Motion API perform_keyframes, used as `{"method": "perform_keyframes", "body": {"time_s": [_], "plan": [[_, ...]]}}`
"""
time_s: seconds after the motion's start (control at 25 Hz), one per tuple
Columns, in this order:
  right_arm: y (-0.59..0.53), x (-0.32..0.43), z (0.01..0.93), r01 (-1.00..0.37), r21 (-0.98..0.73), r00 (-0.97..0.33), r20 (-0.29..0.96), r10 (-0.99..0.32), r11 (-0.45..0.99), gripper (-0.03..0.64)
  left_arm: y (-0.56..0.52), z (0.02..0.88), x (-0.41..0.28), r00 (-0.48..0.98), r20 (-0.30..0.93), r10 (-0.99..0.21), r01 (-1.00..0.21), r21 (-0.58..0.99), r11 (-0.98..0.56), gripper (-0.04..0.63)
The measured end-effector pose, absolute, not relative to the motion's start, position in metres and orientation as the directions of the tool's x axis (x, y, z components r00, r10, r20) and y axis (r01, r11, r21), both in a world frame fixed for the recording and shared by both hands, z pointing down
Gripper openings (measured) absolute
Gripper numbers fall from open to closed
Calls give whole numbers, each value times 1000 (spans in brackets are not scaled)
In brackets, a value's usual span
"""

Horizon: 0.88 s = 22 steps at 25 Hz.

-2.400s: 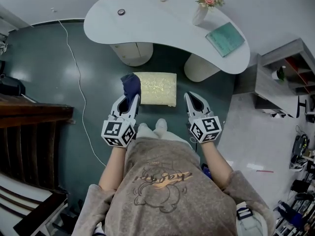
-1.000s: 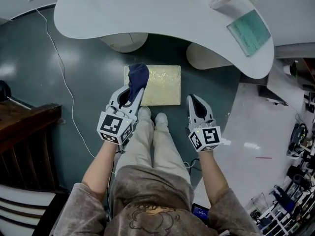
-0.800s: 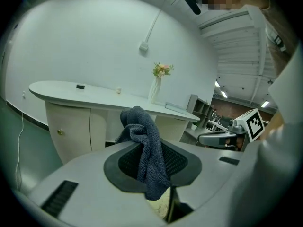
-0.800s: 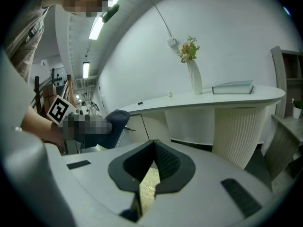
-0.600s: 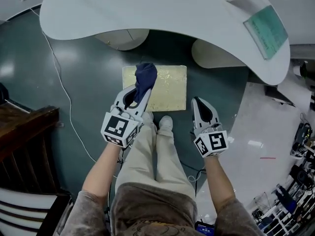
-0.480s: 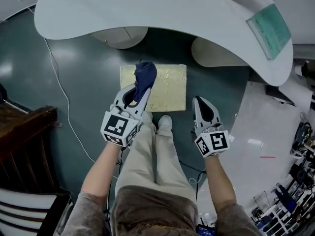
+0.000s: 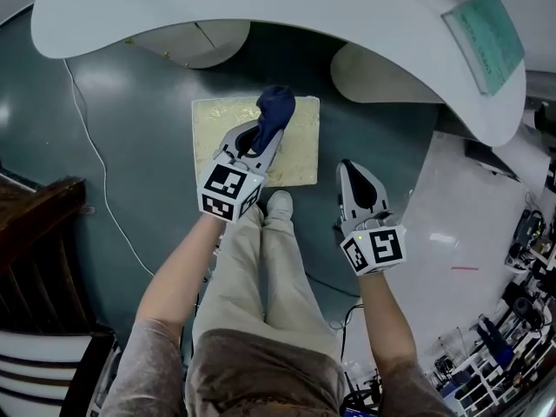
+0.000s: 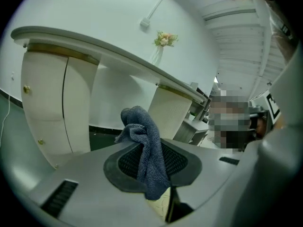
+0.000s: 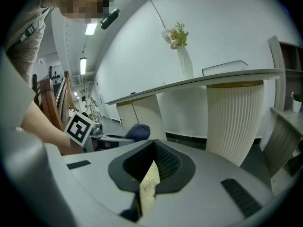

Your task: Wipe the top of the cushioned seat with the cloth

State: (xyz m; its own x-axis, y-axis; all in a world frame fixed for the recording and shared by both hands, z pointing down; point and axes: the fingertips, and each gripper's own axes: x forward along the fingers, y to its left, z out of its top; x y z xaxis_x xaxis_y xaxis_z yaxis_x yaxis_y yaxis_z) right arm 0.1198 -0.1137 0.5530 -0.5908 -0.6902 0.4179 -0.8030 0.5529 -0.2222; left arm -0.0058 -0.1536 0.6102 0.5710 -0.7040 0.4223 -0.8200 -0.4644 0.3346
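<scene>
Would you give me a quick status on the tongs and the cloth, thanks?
Left tongs shut on cloth, over the cushioned seat. Right tongs shut, empty, beside the seat. Shoe at near edge, off it.

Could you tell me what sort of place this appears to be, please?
Probably an office reception area: a long curved white desk, a vase of flowers standing on it, and a low cushioned seat on the dark green floor in front.

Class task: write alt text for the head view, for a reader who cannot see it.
Seen from above, a person's left gripper holds a dark blue cloth over a yellow cushioned seat on a green floor. The right gripper, shut and empty, is off the seat's right side.
</scene>
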Motion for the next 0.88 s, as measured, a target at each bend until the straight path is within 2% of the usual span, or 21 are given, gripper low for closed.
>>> {"method": "perform_keyframes", "body": {"time_s": [0.52,0.88], "plan": [[-113,147,559,-827,-231,-558,454,-695,513,2,-194,690,82,618,473,-628,-785,425,-451,86],[-116,153,574,-833,-242,-548,484,-682,498,2,-202,746,101,532,637,-557,-841,325,-432,86]]}}
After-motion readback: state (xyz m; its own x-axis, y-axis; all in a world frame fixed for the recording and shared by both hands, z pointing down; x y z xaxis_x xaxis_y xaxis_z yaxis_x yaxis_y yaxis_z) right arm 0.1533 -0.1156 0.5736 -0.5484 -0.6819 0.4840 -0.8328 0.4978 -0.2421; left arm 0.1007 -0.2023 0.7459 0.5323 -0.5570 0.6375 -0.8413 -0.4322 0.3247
